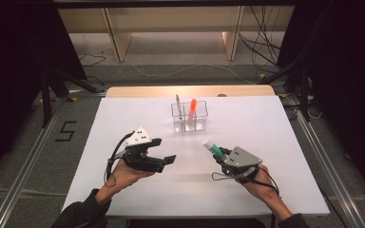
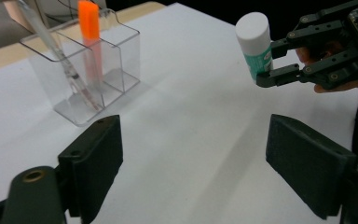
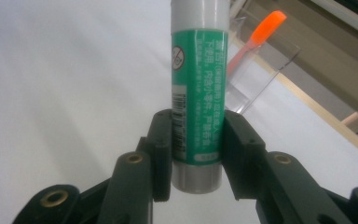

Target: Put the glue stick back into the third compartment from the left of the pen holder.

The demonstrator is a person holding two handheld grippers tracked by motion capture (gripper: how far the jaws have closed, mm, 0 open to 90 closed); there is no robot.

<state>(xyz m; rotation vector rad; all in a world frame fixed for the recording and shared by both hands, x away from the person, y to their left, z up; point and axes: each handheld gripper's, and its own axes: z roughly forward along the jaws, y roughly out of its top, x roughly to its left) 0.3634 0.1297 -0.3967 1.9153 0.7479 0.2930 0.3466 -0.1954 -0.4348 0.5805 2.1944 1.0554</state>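
Glue stick [image 3: 197, 93], green with a white cap, was pinched between the two black jaws of the right tool [image 3: 196, 154]. The jaws held its lower end, and the cap end stuck out past them. In the high view the right tool [image 1: 224, 156] was above the bench [image 1: 266, 123], toward the near right side, and the glue stick [image 1: 212, 147] pointed toward the far edge. The left tool [image 2: 193, 163] had its jaws spread wide apart with nothing between them. It was held over the near left part of the bench. A clear holder [image 1: 189, 117] stood near the middle of the far edge. An orange pen [image 1: 191, 109] and a thin clear stick [image 1: 177, 105] stood inside it, in different parts.
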